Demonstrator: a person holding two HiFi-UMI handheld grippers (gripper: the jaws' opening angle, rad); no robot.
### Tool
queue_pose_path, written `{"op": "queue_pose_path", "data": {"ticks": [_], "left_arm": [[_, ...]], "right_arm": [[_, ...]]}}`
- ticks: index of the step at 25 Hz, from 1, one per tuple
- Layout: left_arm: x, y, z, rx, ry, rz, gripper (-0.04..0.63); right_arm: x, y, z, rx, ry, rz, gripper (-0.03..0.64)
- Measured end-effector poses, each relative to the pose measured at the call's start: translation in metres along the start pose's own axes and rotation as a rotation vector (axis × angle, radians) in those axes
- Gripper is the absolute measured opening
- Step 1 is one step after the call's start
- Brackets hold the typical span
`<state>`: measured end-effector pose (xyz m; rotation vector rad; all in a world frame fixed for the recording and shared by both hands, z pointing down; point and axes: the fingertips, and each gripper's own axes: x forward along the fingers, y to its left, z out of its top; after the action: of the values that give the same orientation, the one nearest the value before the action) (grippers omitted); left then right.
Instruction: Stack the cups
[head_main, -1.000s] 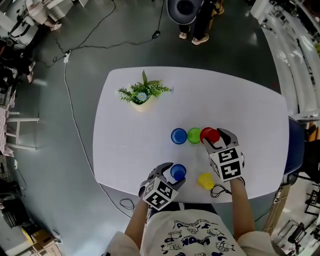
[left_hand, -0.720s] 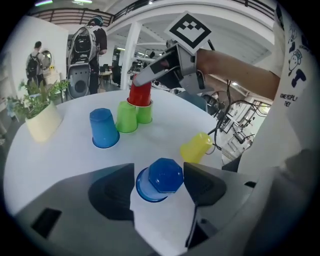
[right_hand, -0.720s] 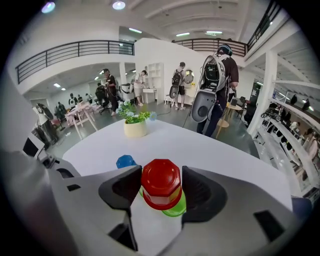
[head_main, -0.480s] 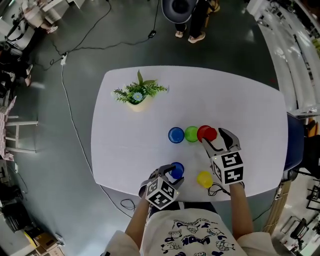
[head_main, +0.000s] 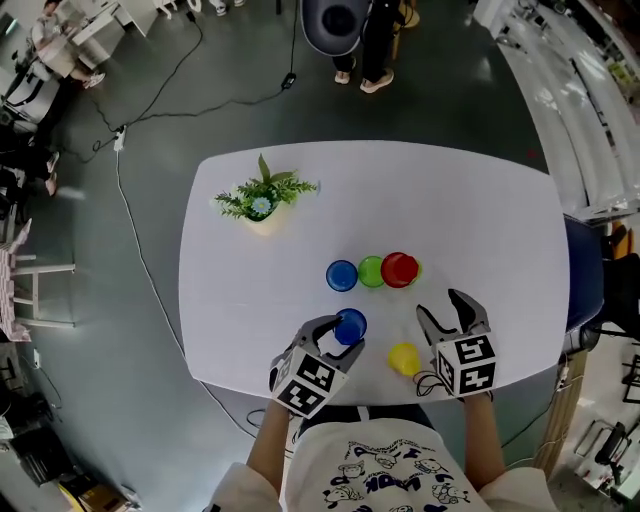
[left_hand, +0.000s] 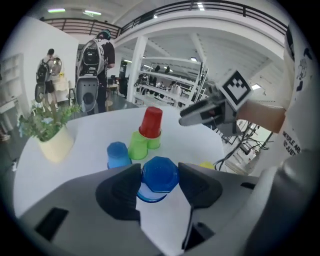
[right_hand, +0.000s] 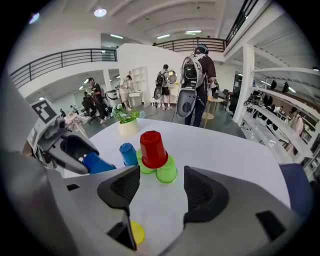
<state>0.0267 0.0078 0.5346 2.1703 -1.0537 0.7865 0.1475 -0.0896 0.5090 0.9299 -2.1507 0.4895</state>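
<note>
- The table (head_main: 480, 220), the only one, had not changed: white, and carrying everything else.
- The plant (head_main: 262, 200), also single, stood in its pot where it had been, at the far left and well apart from the cups.
- There were two grippers, and both had just changed.
- The right gripper (head_main: 440, 303) had pulled back toward the person from the red cup (head_main: 399, 269), which a second earlier sat between its jaws. The jaws had widened on the way and now stood released, with nothing in them. I judged that placement finished.
- The left gripper (head_main: 342, 333) had just been closing, and its jaws now clenched the dark blue cup (head_main: 350, 326) on both sides. The right gripper view showed that cup tilted and clear of the table, so it was already picked up and probably headed for the stack.
- There were six cups, all mouth down as far as could be seen: two blue, two green, one red and one yellow.
- The red cup was left perched on the two green cups (right_hand: 167, 173), which stood side by side and touching.
- The light blue cup (head_main: 342, 275) stood just beside the greens, on their left in the head view, completing the row.
- The yellow cup (head_main: 404, 358) stood alone and untouched near the table's front edge, just beside the right gripper. It was the only cup not yet stacked or held.
</note>
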Motion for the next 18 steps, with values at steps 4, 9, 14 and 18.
{"op": "queue_pose_path", "data": {"ticks": [4, 9, 14, 18], "left_arm": [[-0.014, 0.022, 0.046, 0.014, -0.051, 0.070, 0.244], [-0.007, 0.043, 0.081, -0.024, -0.078, 0.101, 0.244], [0.005, 0.052, 0.096, -0.062, -0.083, 0.098, 0.244], [0.014, 0.053, 0.100, -0.058, -0.053, 0.106, 0.244]], "right_arm": [[-0.021, 0.001, -0.029, 0.056, 0.037, 0.005, 0.291], [-0.033, 0.024, -0.060, 0.077, 0.072, 0.078, 0.291], [-0.036, 0.053, -0.087, 0.055, 0.121, 0.140, 0.291], [-0.040, 0.064, -0.106, 0.058, 0.165, 0.167, 0.292]]}}
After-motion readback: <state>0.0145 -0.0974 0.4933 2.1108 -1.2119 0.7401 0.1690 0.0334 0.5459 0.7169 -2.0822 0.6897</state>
